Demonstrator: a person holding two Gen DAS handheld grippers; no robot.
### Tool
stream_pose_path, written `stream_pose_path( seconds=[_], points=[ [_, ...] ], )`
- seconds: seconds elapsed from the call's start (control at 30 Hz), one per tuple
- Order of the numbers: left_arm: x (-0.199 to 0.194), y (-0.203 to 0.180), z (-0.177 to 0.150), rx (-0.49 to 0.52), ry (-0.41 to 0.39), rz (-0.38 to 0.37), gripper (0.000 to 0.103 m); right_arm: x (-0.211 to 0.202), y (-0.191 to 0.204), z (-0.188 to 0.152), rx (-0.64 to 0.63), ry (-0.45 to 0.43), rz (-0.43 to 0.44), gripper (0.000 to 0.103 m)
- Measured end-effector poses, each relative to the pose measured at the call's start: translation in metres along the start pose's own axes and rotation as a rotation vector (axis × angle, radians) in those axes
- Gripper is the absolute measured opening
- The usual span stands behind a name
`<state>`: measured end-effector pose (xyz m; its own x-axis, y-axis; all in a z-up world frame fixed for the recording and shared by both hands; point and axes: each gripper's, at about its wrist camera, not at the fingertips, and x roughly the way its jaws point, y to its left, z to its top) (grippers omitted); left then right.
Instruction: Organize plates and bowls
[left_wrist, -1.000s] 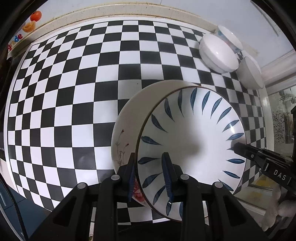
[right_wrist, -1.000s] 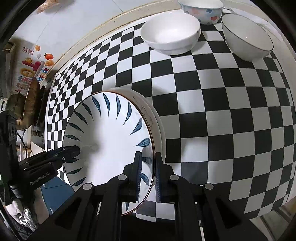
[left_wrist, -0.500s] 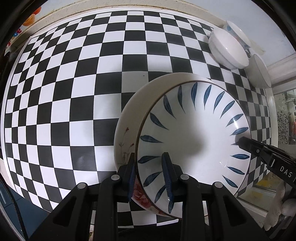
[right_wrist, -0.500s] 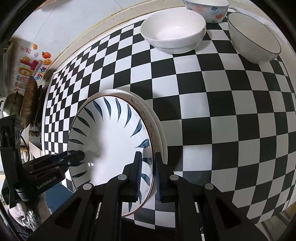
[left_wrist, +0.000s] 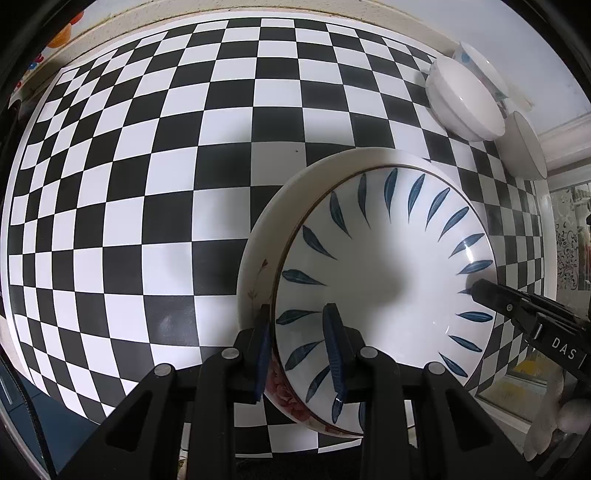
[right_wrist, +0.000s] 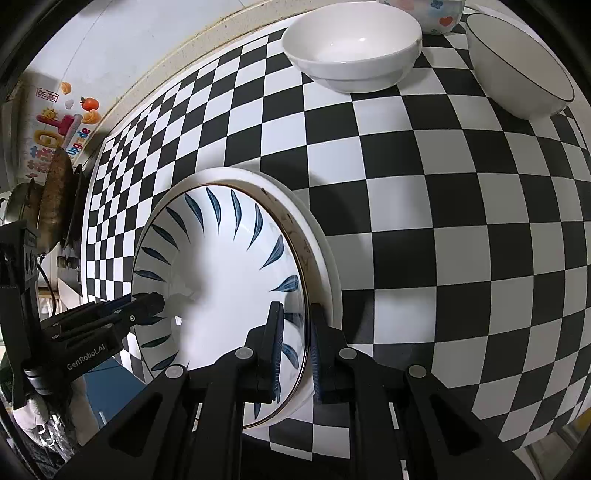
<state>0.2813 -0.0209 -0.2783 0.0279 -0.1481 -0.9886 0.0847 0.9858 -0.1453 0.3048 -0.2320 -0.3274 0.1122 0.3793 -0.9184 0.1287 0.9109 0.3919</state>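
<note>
A blue-leaf plate (left_wrist: 384, 273) lies on top of a white floral plate (left_wrist: 258, 258) on the checkered table. My left gripper (left_wrist: 299, 354) is shut on the near rim of the blue-leaf plate, perhaps the plate under it too. My right gripper (right_wrist: 295, 350) is shut on the opposite rim of the blue-leaf plate (right_wrist: 221, 280), which sits on the white plate (right_wrist: 325, 258). Each gripper shows in the other's view, the right one (left_wrist: 517, 310) and the left one (right_wrist: 110, 317).
Three bowls stand at the table's far corner: a plain white bowl (right_wrist: 351, 48), a dark-rimmed white bowl (right_wrist: 517, 70) and a patterned bowl (right_wrist: 436, 14) behind. They also show in the left view, the white bowl (left_wrist: 461, 99). A pan (right_wrist: 55, 206) stands at the left edge.
Both grippers and the plate stack have moved forward over the table, closer to the bowls. Both grips are unchanged.
</note>
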Motion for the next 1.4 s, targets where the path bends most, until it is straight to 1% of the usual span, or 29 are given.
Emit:
stream_pose_path(
  seconds=[0.33, 0.4, 0.6, 0.9, 1.4],
  points=[
    [-0.001, 0.001, -0.001, -0.016, -0.002, 0.0, 0.024, 0.002, 0.0, 0.002, 0.009, 0.011, 0.004, 0.015],
    [-0.001, 0.001, -0.001, -0.019, 0.0, 0.0, 0.024, 0.002, 0.001, 0.002, 0.014, 0.015, 0.007, 0.017],
    [-0.001, 0.005, -0.002, -0.036, 0.008, -0.017, 0.024, 0.002, -0.002, 0.003, 0.032, 0.023, 0.015, 0.017],
    [-0.002, 0.006, -0.004, -0.045, 0.015, -0.021, 0.024, 0.001, -0.004, 0.003, 0.033, 0.038, 0.019, 0.017],
    [-0.01, 0.011, -0.009, -0.062, 0.003, -0.022, 0.025, 0.001, -0.004, 0.0, 0.041, 0.057, 0.018, 0.018]
  ],
)
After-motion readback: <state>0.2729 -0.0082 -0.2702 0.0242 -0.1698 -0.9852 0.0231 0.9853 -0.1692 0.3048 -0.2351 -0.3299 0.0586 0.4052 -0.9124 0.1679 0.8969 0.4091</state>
